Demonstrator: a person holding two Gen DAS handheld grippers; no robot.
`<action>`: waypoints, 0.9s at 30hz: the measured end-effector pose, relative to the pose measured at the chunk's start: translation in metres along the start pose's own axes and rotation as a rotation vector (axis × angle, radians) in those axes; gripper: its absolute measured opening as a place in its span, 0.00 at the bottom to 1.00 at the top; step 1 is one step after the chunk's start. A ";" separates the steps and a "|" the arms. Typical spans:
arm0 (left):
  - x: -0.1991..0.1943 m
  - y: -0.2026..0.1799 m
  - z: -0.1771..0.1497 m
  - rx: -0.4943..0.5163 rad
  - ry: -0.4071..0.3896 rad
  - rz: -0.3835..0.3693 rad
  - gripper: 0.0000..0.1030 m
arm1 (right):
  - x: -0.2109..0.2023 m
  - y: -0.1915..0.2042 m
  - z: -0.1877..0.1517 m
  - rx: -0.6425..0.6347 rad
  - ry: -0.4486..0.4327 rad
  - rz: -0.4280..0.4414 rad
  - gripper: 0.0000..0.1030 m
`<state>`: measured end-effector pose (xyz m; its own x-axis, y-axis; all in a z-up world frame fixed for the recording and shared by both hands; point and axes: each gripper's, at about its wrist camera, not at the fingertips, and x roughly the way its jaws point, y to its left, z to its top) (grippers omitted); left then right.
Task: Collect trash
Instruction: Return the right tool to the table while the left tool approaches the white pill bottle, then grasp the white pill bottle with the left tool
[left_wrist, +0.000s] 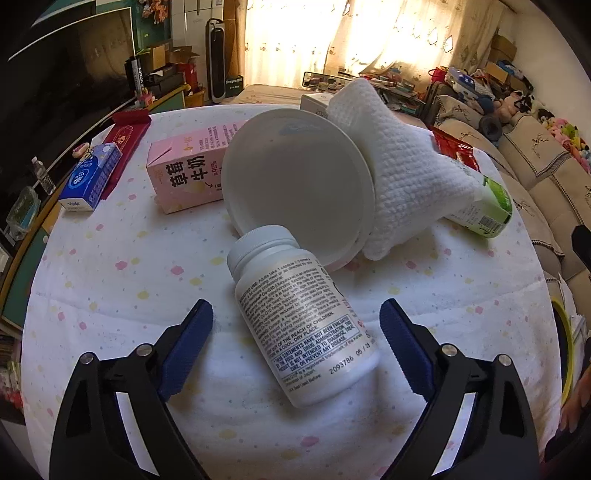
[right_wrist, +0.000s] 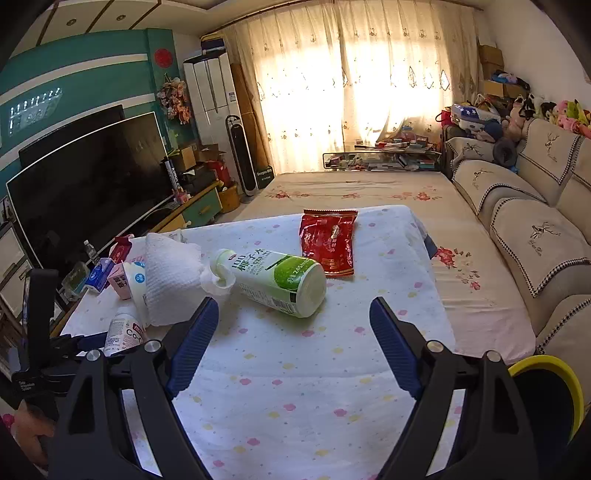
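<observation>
A white pill bottle (left_wrist: 299, 314) lies on its side on the dotted tablecloth (left_wrist: 129, 295), between the open fingers of my left gripper (left_wrist: 297, 314); whether the pads touch it I cannot tell. Its cap end rests against a tilted white bowl (left_wrist: 295, 184). A white cloth (left_wrist: 402, 166) leans on the bowl. In the right wrist view a green-and-white drink bottle (right_wrist: 273, 280) lies on its side beyond my open, empty right gripper (right_wrist: 290, 314). A red snack wrapper (right_wrist: 328, 240) lies flat behind it. The pill bottle (right_wrist: 123, 330) shows at left.
A pink milk carton (left_wrist: 188, 162), a blue tissue pack (left_wrist: 90, 177) and a red box (left_wrist: 123, 140) lie at the table's left. A yellow-rimmed bin (right_wrist: 554, 391) stands at the right edge. A sofa (right_wrist: 535, 229) is at right, a TV (right_wrist: 85, 192) at left.
</observation>
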<state>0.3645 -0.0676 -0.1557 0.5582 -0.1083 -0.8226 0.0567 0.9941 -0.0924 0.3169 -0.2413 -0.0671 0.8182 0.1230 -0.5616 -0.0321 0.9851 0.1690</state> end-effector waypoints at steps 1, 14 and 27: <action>0.002 0.000 0.001 -0.006 0.005 0.005 0.82 | 0.000 0.001 0.000 -0.004 0.001 0.001 0.77; 0.006 0.008 0.004 -0.005 0.009 0.028 0.51 | 0.005 0.002 -0.003 -0.011 0.019 0.005 0.77; -0.069 0.027 -0.043 0.032 -0.106 0.006 0.45 | 0.005 0.001 -0.003 -0.010 0.017 0.007 0.77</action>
<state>0.2919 -0.0339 -0.1258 0.6429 -0.1028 -0.7591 0.0787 0.9946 -0.0680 0.3197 -0.2389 -0.0722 0.8079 0.1318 -0.5744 -0.0434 0.9853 0.1650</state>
